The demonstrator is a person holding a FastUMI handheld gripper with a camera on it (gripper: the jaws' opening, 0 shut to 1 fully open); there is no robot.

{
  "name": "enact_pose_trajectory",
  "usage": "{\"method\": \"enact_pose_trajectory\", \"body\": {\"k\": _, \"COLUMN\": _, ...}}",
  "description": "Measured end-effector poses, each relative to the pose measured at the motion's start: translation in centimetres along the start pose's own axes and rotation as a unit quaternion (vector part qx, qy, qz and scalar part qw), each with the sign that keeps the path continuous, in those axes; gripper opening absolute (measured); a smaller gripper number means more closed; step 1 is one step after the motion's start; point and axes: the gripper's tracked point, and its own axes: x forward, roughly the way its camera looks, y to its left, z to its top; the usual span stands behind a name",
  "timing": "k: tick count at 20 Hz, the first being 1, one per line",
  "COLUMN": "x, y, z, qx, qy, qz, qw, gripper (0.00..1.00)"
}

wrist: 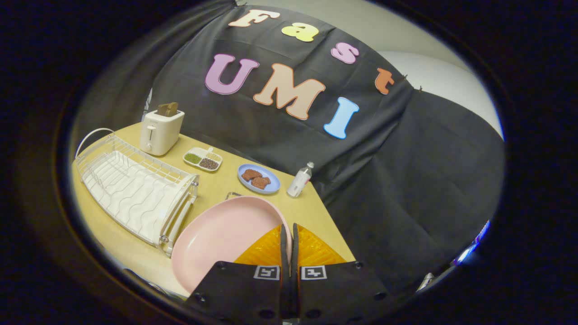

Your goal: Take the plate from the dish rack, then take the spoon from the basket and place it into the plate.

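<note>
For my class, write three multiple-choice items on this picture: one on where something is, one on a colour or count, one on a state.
1. Where does the toaster stand?
A. beyond the dish rack
B. on the blue plate
C. between the fingers

2. What colour is the plate in the gripper?
A. green
B. pink
C. white

3. How do the gripper's fingers stand?
A. wide apart
B. shut on the plate's rim
C. shut on the bottle

Answers: 1 A, it stands past the rack's far end. 2 B, the plate is pink. 3 B, both fingers pinch its rim.
</note>
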Motion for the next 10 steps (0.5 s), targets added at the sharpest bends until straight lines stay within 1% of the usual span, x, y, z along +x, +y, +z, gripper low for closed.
{"method": "enact_pose_trajectory", "body": {"k": 5, "x": 0.5, "y": 0.5, "z": -3.9, "qx": 0.041, "qy": 0.026, "qz": 0.031, "qw": 0.998, "gripper": 0.03}}
{"method": "enact_pose_trajectory", "body": {"k": 10, "x": 2.7, "y": 1.4, "z": -7.9, "qx": 0.076, "qy": 0.058, "qz": 0.053, "qw": 0.994, "gripper": 0.03}}
